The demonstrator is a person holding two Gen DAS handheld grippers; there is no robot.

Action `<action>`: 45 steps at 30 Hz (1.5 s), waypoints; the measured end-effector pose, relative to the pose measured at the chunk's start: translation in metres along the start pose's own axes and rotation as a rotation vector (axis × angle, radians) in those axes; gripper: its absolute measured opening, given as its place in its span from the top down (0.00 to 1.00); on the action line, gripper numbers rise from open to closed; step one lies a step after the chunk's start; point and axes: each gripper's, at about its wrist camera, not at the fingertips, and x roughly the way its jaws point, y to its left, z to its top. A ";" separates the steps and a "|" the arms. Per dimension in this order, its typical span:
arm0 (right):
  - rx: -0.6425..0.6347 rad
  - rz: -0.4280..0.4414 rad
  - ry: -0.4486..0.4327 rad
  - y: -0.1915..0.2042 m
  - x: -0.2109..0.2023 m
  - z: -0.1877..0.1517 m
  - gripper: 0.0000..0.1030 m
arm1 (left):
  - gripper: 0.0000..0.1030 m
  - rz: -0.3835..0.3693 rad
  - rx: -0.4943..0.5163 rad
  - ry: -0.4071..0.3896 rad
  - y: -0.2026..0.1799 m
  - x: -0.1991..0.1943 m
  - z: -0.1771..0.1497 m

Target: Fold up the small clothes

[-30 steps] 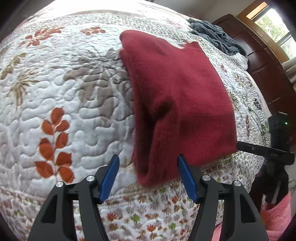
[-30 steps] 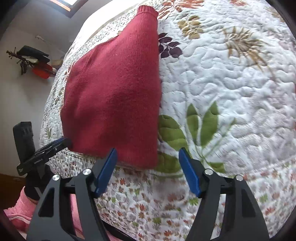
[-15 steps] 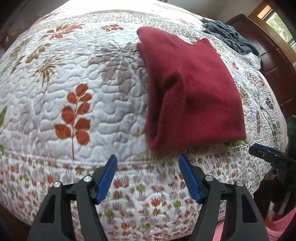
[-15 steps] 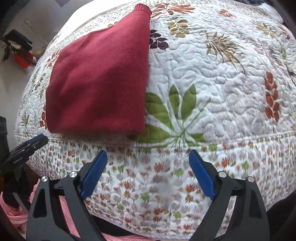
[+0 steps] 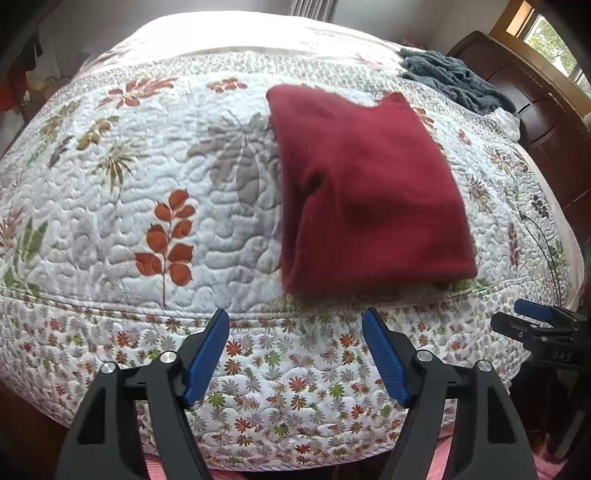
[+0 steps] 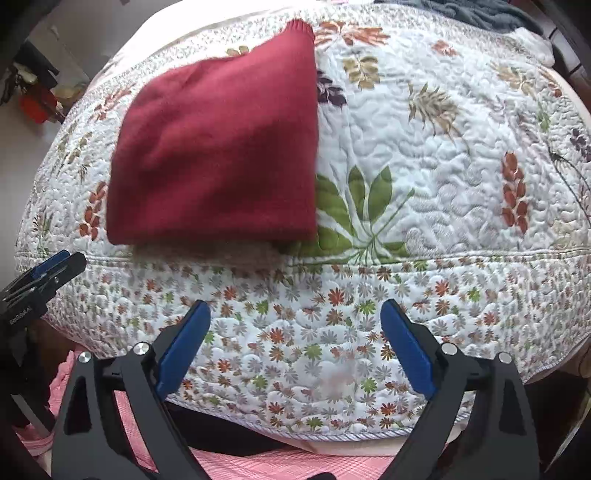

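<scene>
Both grippers have pulled back from the folded red sweater (image 5: 373, 199), now upper centre; left gripper (image 5: 295, 354) and right gripper (image 6: 295, 347) hang released, empty, over the quilt's (image 6: 443, 155) border.

— What sort of place is shown?

— A bedroom in a home is shown. Most of both views is filled by a bed (image 5: 110, 332) covered with a quilted floral bedspread (image 5: 155, 177).

— What else points to that?

— A dark wooden headboard (image 5: 535, 110) is seen at the far end, a window (image 5: 546, 33) with a wooden frame behind it, and a grey blanket (image 5: 454, 81) is left crumpled on the bed.
</scene>
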 end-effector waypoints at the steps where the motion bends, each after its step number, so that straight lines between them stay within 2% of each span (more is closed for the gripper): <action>1: 0.003 -0.009 -0.001 0.001 -0.005 0.001 0.07 | 0.25 0.006 0.000 -0.002 -0.002 -0.002 0.002; 10: -0.016 -0.049 -0.039 0.006 -0.039 0.008 0.07 | 0.15 0.041 0.020 -0.036 -0.018 -0.028 0.008; 20: -0.022 -0.115 -0.092 0.020 -0.072 0.007 0.07 | 0.12 0.100 0.032 -0.081 -0.029 -0.055 0.007; 28: -0.032 -0.134 -0.143 0.028 -0.097 0.007 0.06 | 0.12 0.083 0.039 -0.113 -0.038 -0.075 0.008; 32: -0.034 -0.130 -0.146 0.030 -0.103 0.007 0.06 | 0.12 0.080 0.032 -0.120 -0.041 -0.082 0.009; 39: -0.018 -0.122 -0.154 0.029 -0.108 0.009 0.05 | 0.12 0.117 0.063 -0.131 -0.052 -0.084 0.006; 45: -0.013 -0.150 -0.149 0.024 -0.102 0.011 0.05 | 0.12 0.122 0.063 -0.125 -0.053 -0.082 0.007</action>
